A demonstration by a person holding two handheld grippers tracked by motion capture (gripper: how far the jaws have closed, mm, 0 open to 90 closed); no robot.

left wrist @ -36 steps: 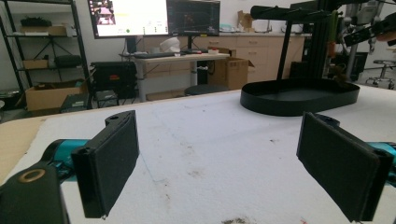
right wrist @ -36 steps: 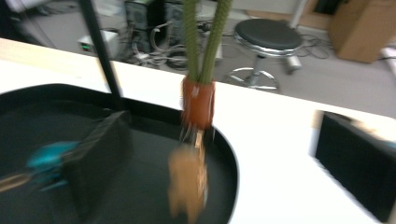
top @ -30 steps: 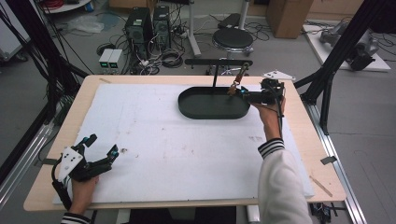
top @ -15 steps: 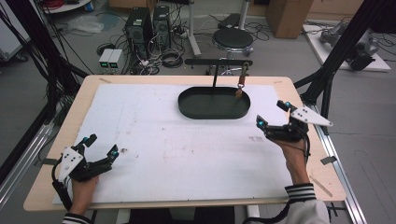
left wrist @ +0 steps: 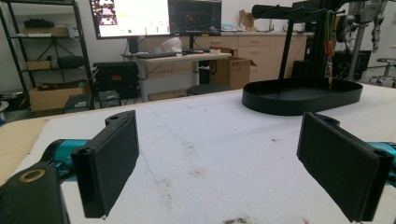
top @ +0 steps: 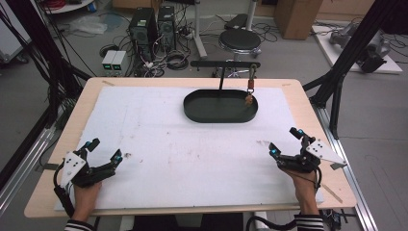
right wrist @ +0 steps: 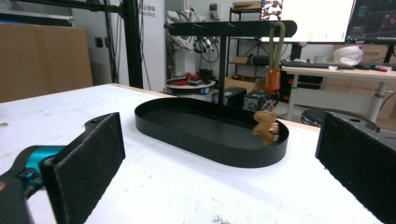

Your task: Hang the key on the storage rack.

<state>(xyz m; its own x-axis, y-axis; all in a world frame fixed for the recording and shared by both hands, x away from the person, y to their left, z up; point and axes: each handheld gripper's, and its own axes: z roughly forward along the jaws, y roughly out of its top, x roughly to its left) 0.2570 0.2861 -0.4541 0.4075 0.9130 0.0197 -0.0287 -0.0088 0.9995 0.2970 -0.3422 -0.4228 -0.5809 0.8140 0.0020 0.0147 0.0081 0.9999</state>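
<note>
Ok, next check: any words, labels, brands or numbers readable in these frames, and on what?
None can be read.
Monitors behind the table: content on screen, too small and blurred.
Orange tag on the hanging keychain: no legible print.
Black tray and both grippers: no markings visible.

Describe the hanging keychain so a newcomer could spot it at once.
Start at the black oval tray at the far middle of the white-covered table. A T-shaped stand rises from it. The keychain hangs from the crossbar's right end: an olive loop, an orange tag and a small brown figure, the only colour on the black.
</note>
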